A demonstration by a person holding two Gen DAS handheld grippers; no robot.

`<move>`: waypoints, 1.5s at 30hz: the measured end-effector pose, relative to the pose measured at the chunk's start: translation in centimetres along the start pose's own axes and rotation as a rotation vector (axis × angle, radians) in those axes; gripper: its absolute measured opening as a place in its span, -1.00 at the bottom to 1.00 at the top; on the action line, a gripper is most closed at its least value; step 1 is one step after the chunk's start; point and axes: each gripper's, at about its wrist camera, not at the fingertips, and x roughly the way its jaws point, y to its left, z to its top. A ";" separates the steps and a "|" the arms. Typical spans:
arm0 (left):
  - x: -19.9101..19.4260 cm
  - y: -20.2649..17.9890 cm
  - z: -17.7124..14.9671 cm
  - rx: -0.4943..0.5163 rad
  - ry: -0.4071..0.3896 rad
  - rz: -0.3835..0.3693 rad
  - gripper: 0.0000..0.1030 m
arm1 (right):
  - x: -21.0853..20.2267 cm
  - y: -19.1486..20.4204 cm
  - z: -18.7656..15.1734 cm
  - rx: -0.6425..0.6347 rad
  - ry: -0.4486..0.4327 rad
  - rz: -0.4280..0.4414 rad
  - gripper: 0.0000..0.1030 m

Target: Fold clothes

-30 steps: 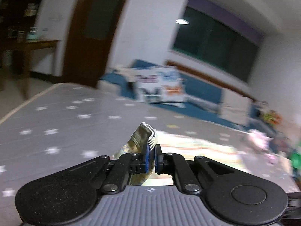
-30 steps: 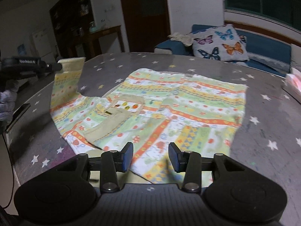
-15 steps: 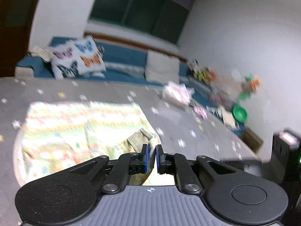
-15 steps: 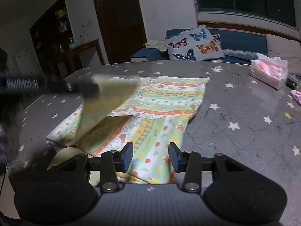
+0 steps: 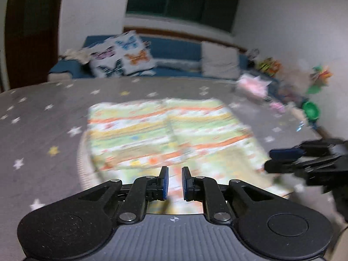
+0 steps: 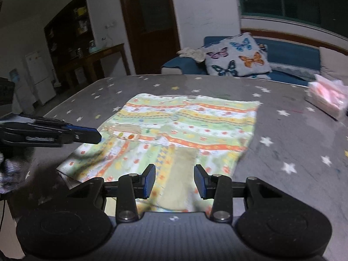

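Note:
A striped, colourful child's shirt (image 6: 184, 128) lies flat on the grey star-patterned table (image 6: 293, 134), its left sleeve folded in over the body. It also shows in the left wrist view (image 5: 165, 130), blurred. My left gripper (image 5: 173, 181) is slightly open and empty above the shirt's near edge; it also shows from the side in the right wrist view (image 6: 87, 133). My right gripper (image 6: 175, 179) is open and empty over the shirt's near hem; it also shows in the left wrist view (image 5: 282, 158).
A pink tissue pack (image 6: 328, 99) lies at the table's right side. A blue sofa with a butterfly cushion (image 6: 237, 54) stands behind the table. A wooden sideboard (image 6: 91, 65) and a dark door are at the back left. Toys (image 5: 311, 108) lie right.
My left gripper carried the sleeve across over the shirt body, opened and let it go. The sleeve now lies folded in. My right gripper stayed open near the hem.

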 end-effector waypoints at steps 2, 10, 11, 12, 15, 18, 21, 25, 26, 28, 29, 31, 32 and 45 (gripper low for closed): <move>0.9 1.1 -0.5 -0.003 0.028 0.036 -0.73 | 1.2 0.6 0.1 -0.012 0.014 0.014 -0.25; 1.5 3.7 -1.7 0.009 0.041 0.074 -0.75 | 4.7 1.1 -0.3 -0.041 0.100 0.011 -0.29; 1.4 3.5 -1.6 0.029 0.038 0.084 -0.75 | 4.6 1.1 -0.4 -0.045 0.103 0.008 -0.29; 1.2 3.3 -1.5 0.050 0.035 0.095 -0.75 | 4.3 1.0 -0.4 -0.048 0.104 0.003 -0.29; 0.3 2.7 -1.8 0.124 0.028 0.095 -0.75 | 3.3 0.8 -0.8 -0.059 0.112 -0.001 -0.29; -1.5 1.4 -2.9 0.227 0.028 0.074 -0.74 | 2.4 0.9 -1.3 -0.080 0.118 -0.005 -0.30; -3.2 -0.3 -4.5 0.366 0.029 0.074 -0.64 | 1.4 1.0 -1.8 -0.089 0.123 -0.002 -0.30; -5.0 -2.6 -6.7 0.556 0.011 0.073 -0.19 | 0.7 1.6 -2.5 -0.143 0.128 -0.014 -0.30; -5.1 -3.0 -7.0 0.584 0.011 0.065 -0.16 | 0.4 1.6 -2.5 -0.146 0.129 -0.013 -0.30; -5.0 -4.0 -7.7 0.636 0.005 0.046 -0.09 | -0.1 1.6 -2.5 -0.143 0.128 -0.010 -0.30; -4.8 -4.5 -8.0 0.659 0.001 0.039 -0.04 | -0.4 1.6 -2.5 -0.142 0.126 -0.010 -0.30; -4.2 -5.4 -8.4 0.693 -0.011 0.027 -0.04 | -0.9 1.7 -2.6 -0.152 0.125 -0.014 -0.30; -4.0 -5.7 -8.6 0.707 -0.017 0.022 -0.04 | -1.1 1.8 -2.6 -0.159 0.127 -0.018 -0.30; -3.0 -6.9 -6.3 0.627 -0.099 -0.083 -0.71 | -2.7 3.5 -4.1 -0.354 0.146 -0.013 0.00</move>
